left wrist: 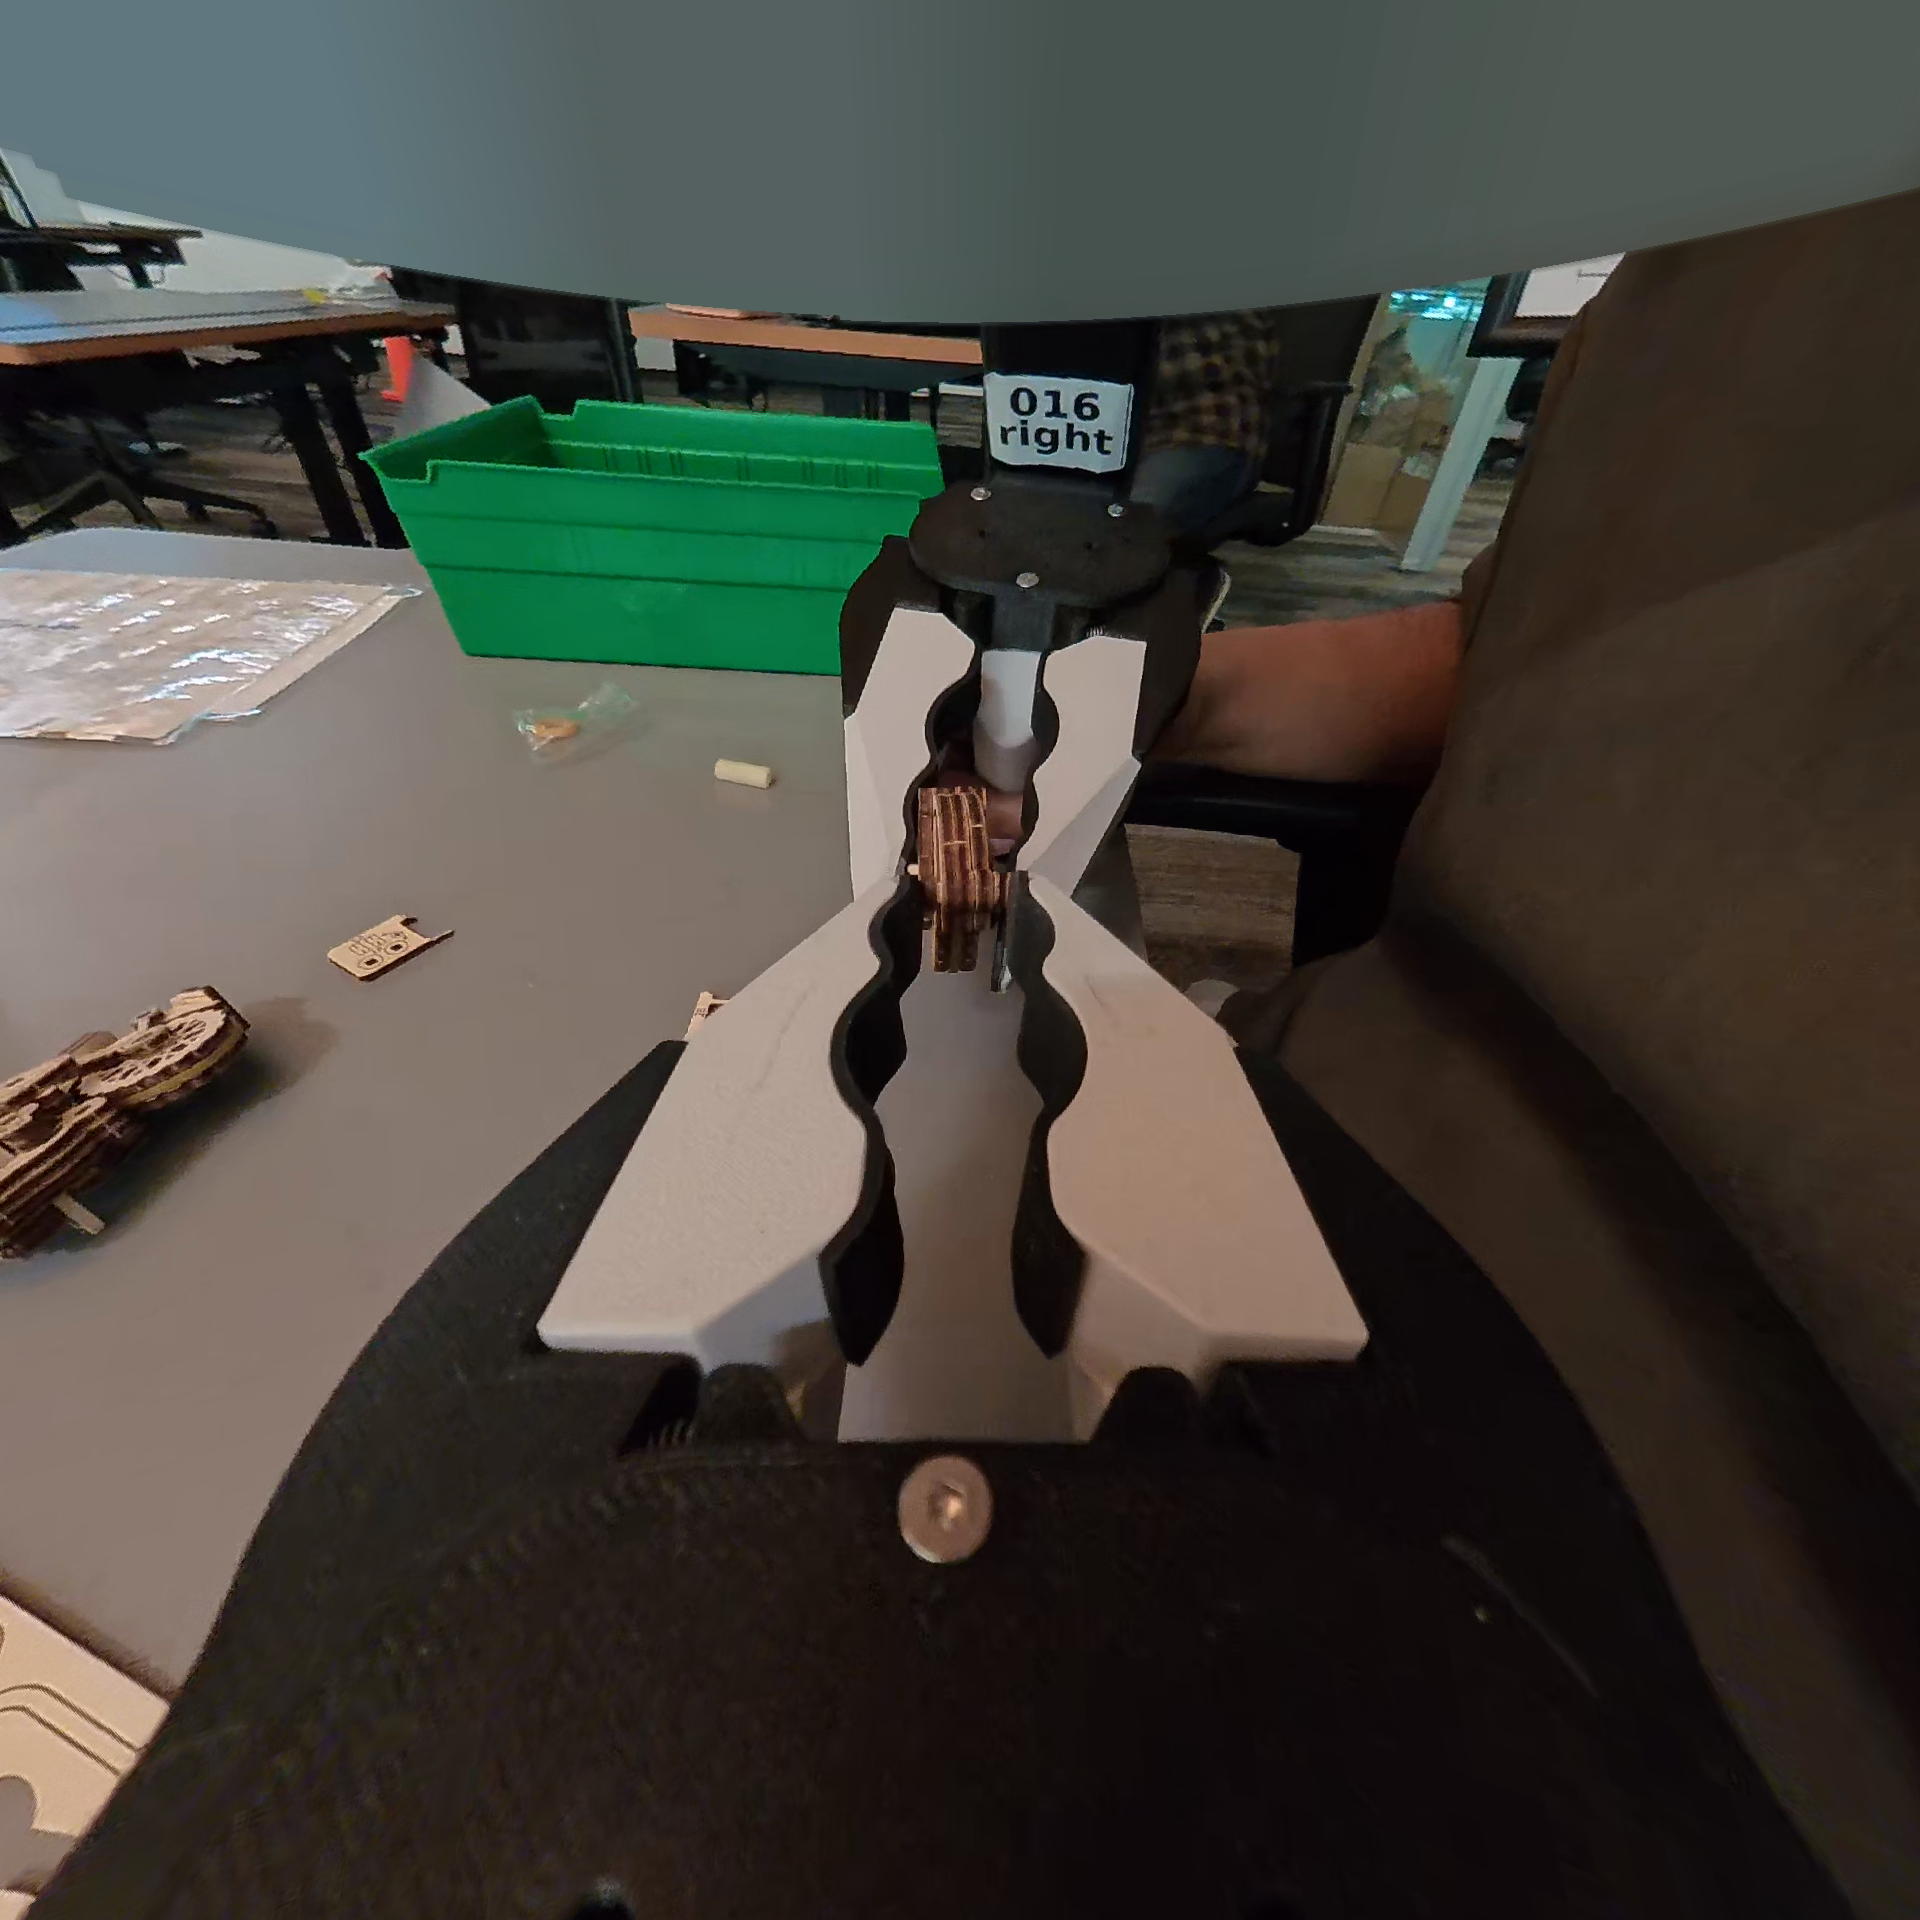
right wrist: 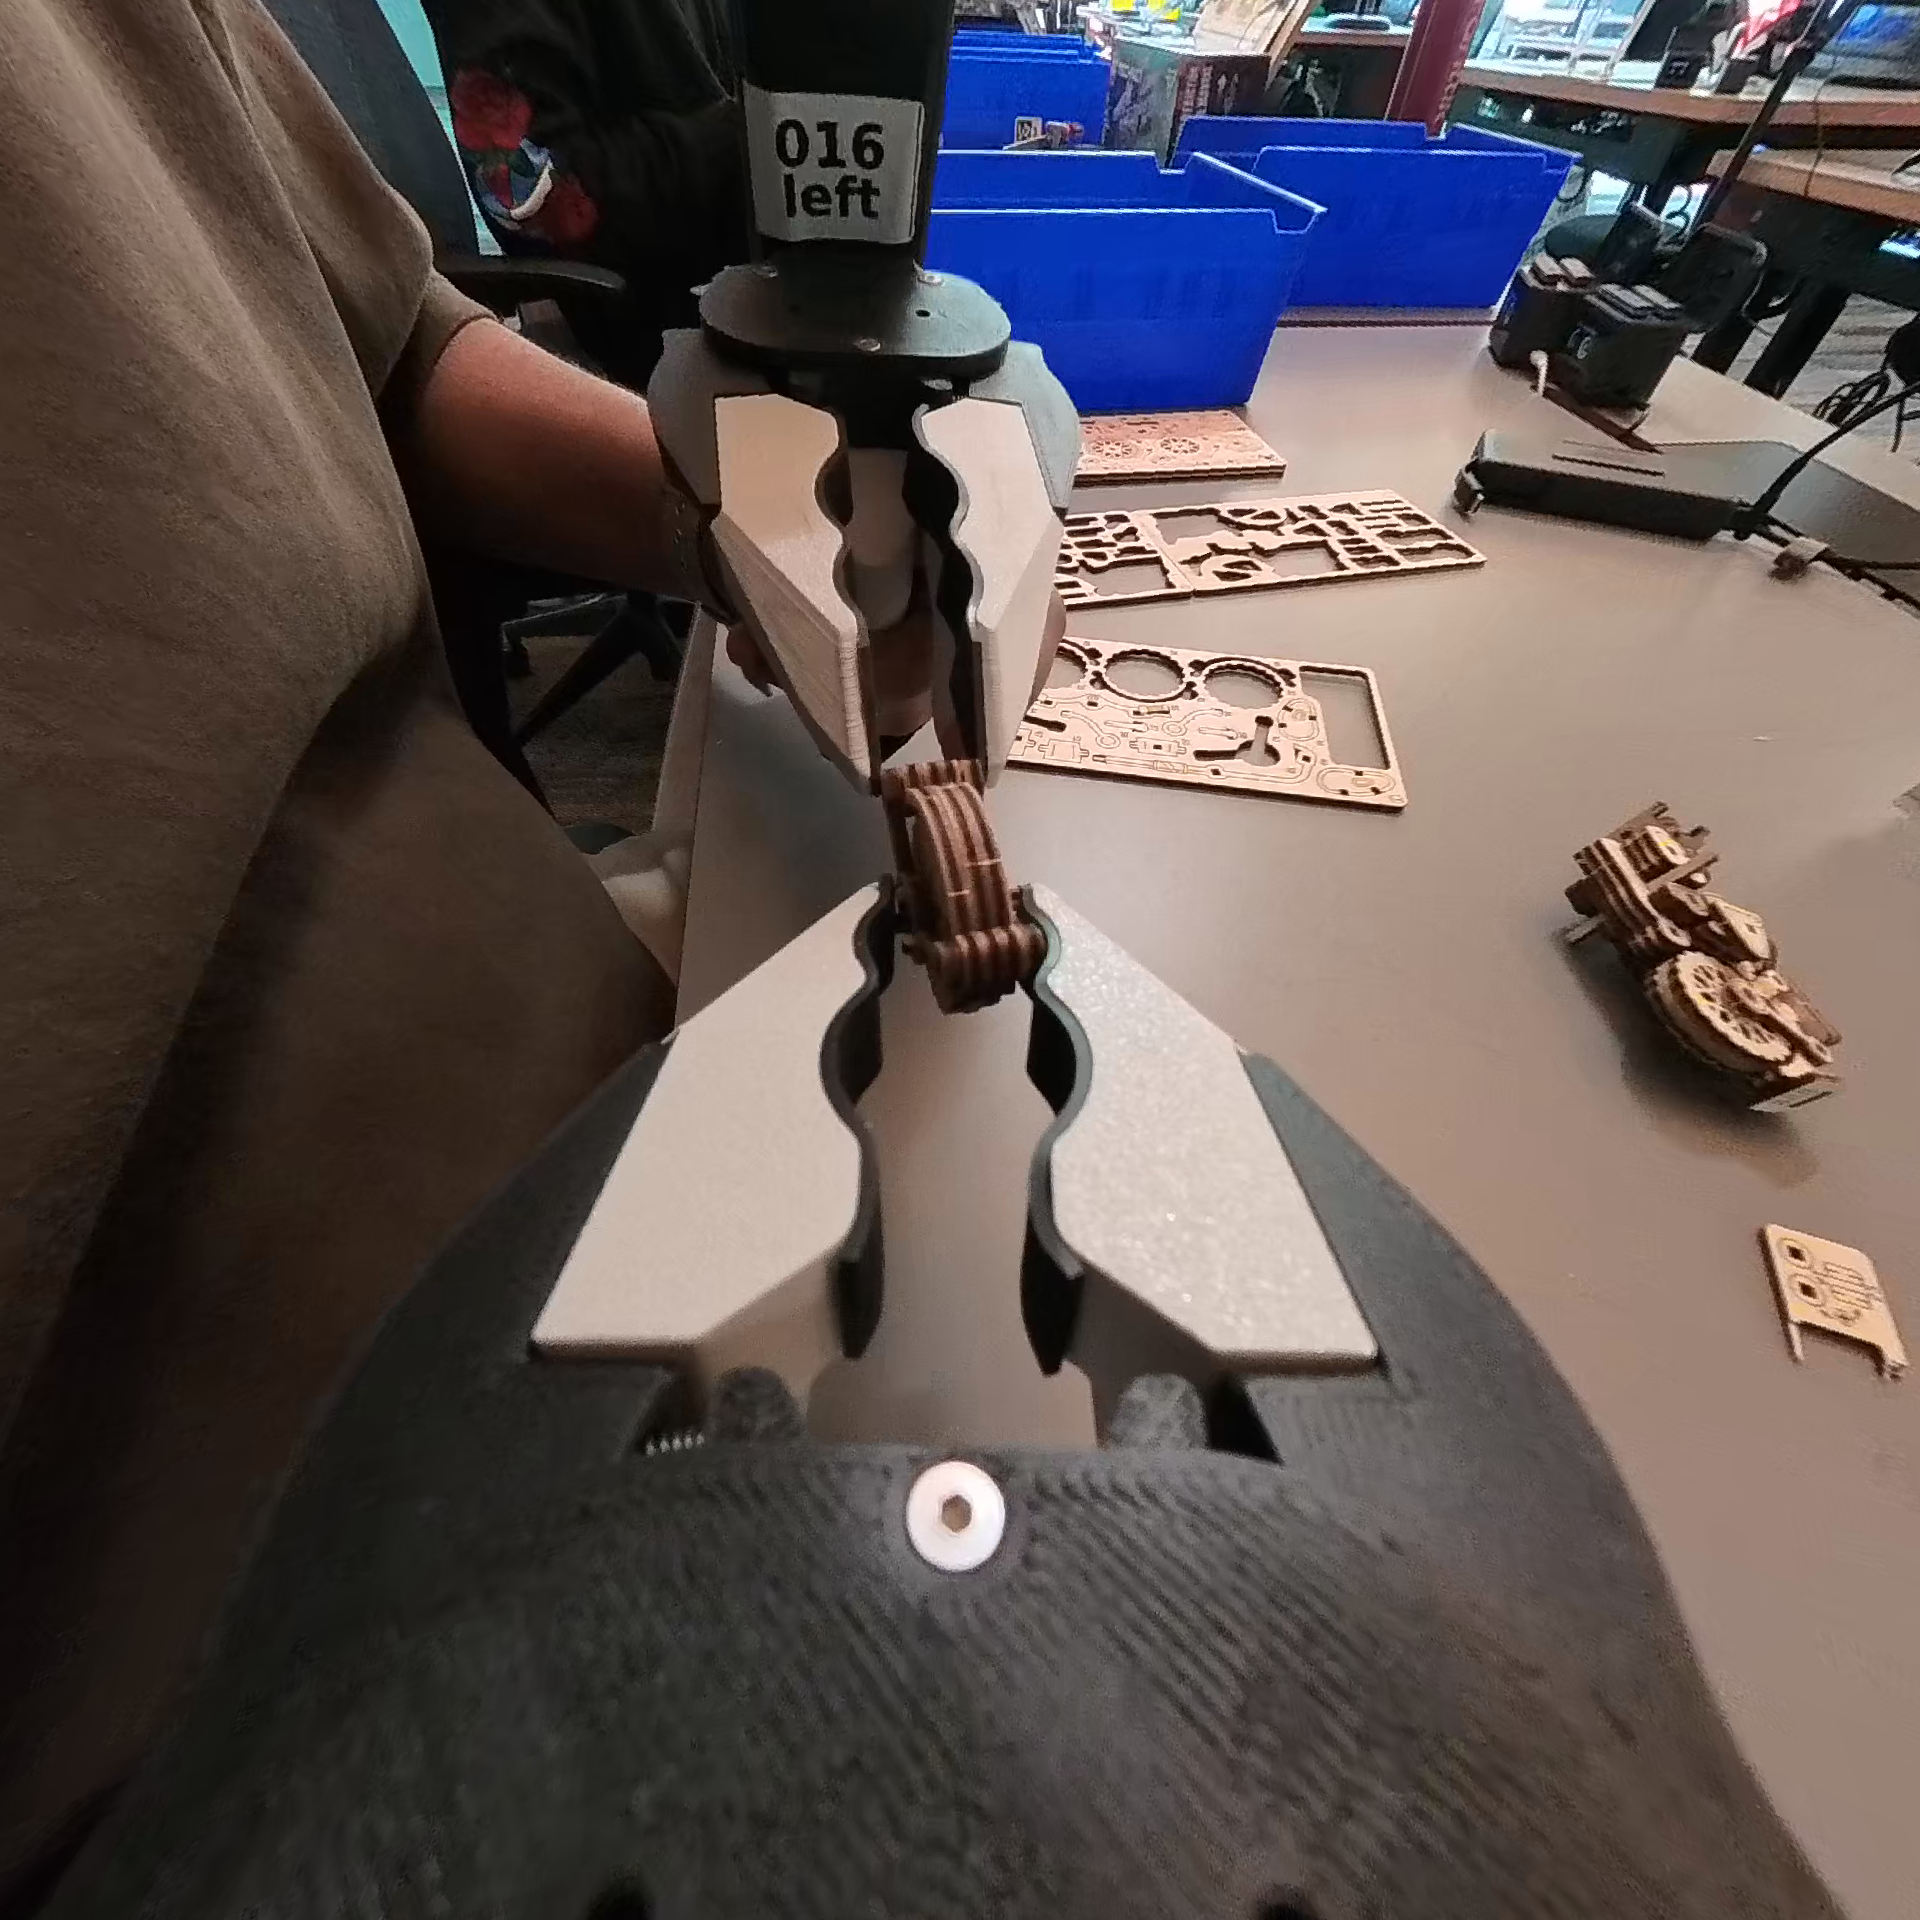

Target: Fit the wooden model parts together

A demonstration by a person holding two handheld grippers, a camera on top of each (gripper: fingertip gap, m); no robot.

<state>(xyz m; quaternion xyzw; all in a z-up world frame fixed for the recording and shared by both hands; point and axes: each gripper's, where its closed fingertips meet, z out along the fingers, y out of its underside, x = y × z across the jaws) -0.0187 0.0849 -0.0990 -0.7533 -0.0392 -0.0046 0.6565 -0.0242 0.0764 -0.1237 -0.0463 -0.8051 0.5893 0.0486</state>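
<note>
A small layered wooden part (left wrist: 956, 847) (right wrist: 948, 862) is held in the air between both grippers, just off the table's near edge. My left gripper (left wrist: 961, 902) is shut on one end of it. My right gripper (right wrist: 956, 920) is shut on the other end. The two grippers face each other tip to tip: the right one shows in the left wrist view (left wrist: 971, 831), the left one in the right wrist view (right wrist: 925, 774). A partly built wooden model (left wrist: 114, 1091) (right wrist: 1704, 966) lies on the grey table (left wrist: 468, 831). A small flat wooden piece (left wrist: 384, 945) (right wrist: 1834, 1309) lies near it.
Three wooden part sheets (right wrist: 1216, 717) lie on the table, with blue bins (right wrist: 1122, 270) behind and black devices (right wrist: 1621, 478) at the far right. A green bin (left wrist: 665, 540), a small plastic bag (left wrist: 566, 717), a pale peg (left wrist: 744, 774) and a foil sheet (left wrist: 156, 655) are there too. The person's torso (right wrist: 208, 727) is close beside the grippers. Only a small space, under 4 cm, lies between the two pairs of fingers. Left tips and right tips are each some 20 cm from the partly built wooden model (right wrist: 1704, 966). Look for it in the left wrist view (left wrist: 126, 1069) too.
</note>
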